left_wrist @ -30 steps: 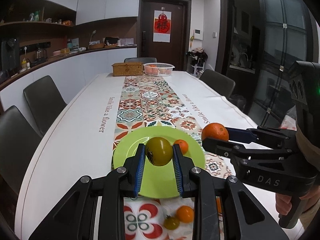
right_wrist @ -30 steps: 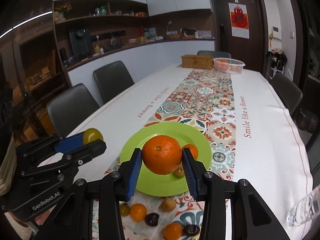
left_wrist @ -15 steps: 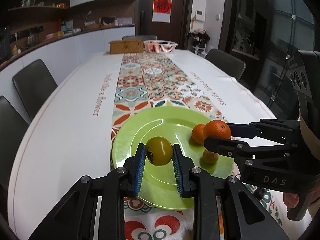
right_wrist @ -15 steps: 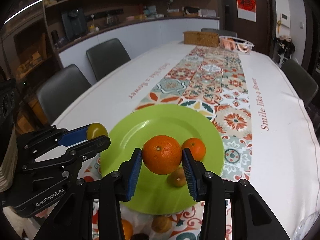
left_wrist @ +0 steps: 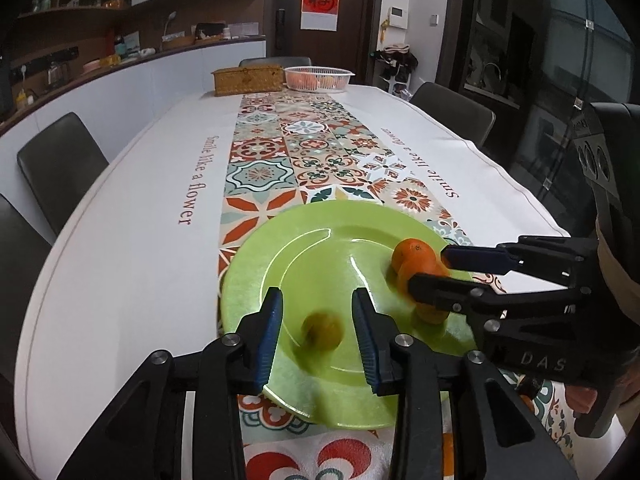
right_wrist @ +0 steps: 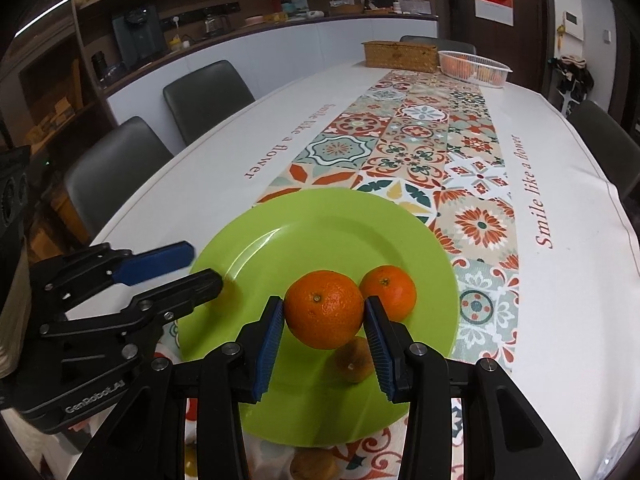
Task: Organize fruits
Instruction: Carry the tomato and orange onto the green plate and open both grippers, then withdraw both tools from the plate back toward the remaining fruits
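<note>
Clamping orange — right gripper over plate.

the greenish fruit between the left tool's fingers is smeared by blur. the small brownish fruit sits half hidden behind the held orange. basket contents too small to tell.

One green plate, two oranges, perhaps three smaller fruits

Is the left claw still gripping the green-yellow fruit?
No: the left claw has just been opening, and the blurred green-yellow fruit sits between its pads, touching neither.
</note>
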The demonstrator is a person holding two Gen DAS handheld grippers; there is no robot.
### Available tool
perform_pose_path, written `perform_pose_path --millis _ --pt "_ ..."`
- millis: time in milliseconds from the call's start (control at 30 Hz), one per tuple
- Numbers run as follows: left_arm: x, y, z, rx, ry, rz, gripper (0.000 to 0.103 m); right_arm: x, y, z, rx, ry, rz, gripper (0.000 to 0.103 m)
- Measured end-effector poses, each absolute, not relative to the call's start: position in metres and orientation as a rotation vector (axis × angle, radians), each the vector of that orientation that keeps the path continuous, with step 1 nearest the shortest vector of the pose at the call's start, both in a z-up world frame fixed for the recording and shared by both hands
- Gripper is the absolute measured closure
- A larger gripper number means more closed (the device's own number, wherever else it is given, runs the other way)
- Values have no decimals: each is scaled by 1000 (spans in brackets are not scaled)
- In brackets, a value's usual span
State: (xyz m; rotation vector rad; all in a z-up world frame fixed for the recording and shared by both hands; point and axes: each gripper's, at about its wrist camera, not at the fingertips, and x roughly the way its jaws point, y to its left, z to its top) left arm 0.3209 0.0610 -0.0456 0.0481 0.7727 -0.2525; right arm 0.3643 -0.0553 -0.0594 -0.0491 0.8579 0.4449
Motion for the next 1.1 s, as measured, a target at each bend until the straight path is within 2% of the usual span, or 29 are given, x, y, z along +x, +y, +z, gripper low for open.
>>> perform_pose_path --millis 333,533,800,1100 --pt "275 59 -17 99 704 -207 68 329 -64 -35 -69 782 427 60" --pt "239 56 5 85 647 -213 63 290 -69 -13 -75 718 440 60" --pt "195 53 22 67 606 -201 55 244 -80 12 -60 645 422 60" --pt "155 47 26 68 575 -181 43 206 -91 14 -30 635 413 59"
